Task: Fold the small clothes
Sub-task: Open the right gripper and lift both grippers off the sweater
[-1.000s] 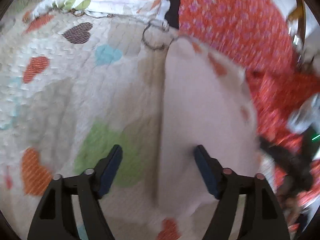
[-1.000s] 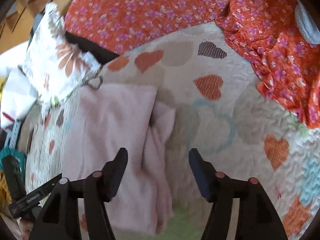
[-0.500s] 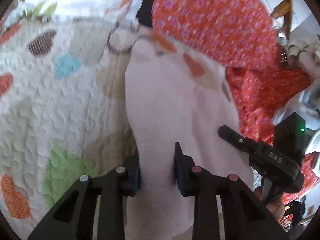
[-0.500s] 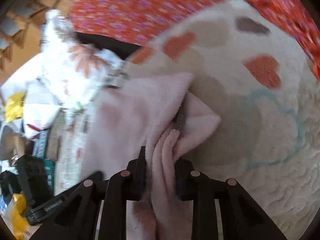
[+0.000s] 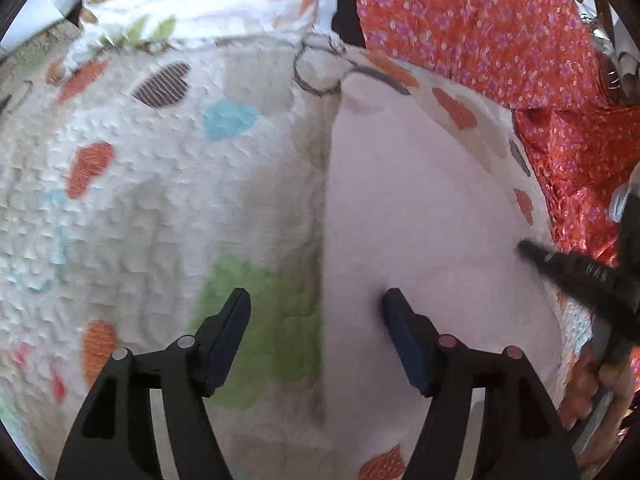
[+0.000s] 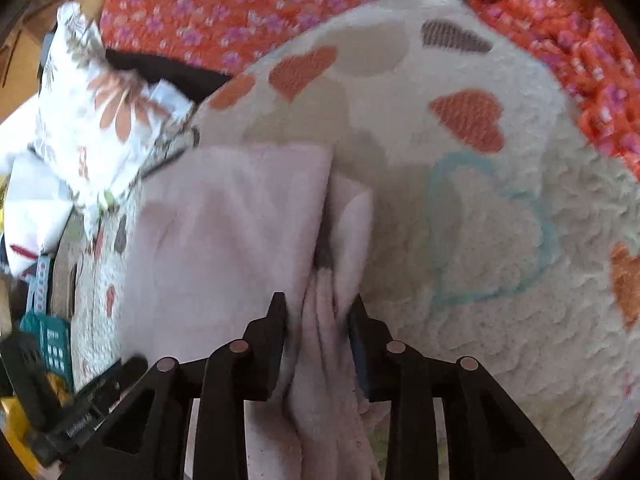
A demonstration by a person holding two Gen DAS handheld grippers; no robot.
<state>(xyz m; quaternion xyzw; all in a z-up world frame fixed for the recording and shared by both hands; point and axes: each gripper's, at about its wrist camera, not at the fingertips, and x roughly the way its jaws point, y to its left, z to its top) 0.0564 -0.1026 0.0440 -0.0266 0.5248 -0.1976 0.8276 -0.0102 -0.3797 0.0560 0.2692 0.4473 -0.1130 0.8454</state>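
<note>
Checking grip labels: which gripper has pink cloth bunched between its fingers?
The right gripper: pink cloth bunches between its fingers. The left gripper stands wide, nothing pinched.

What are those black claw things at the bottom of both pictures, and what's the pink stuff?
They are grabbers, one in each of a person's hands, and each carries a camera looking out along its two fingers. The pink stuff is a small folded pink garment lying on a quilt with hearts. In the left camera's picture the left gripper is opening, its fingers wide apart over the garment's edge, not pinching it. In the right camera's picture the right gripper has bunched pink cloth between its fingers, which are also opening. Red flowered fabric lies behind.
</note>
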